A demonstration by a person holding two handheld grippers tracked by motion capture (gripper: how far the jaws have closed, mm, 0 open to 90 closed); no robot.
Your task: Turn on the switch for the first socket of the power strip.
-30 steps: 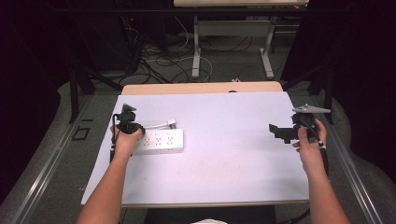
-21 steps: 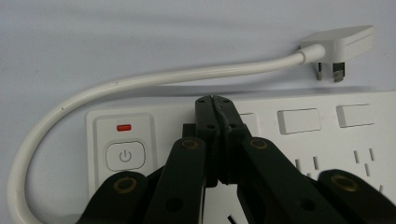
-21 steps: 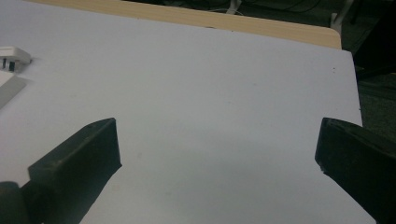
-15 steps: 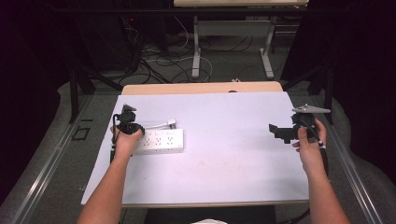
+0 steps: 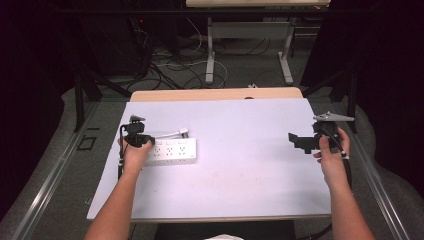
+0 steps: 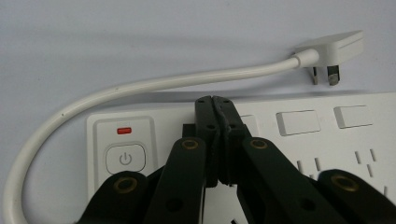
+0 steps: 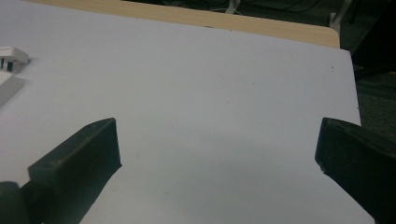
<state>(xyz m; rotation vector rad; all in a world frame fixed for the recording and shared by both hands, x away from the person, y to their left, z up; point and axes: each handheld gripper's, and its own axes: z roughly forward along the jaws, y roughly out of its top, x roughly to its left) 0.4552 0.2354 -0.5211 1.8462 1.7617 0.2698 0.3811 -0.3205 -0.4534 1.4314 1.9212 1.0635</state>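
A white desk (image 5: 240, 175) is carrying a power strip (image 5: 172, 152), lying directly under the left gripper (image 6: 215, 105), jaws pressed together. The right gripper (image 5: 300, 142) is hovering well apart, jaws wide, the strip's long axis running toward it.

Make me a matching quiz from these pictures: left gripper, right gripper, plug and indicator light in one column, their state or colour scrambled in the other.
Things:
1. left gripper
2. right gripper
3. plug
4. indicator light

States:
A. red
B. jaws wide apart over bare table
C. lying loose, prongs exposed
D. jaws closed over the power strip

Pairs: 1-D, 2-B, 3-C, 4-A
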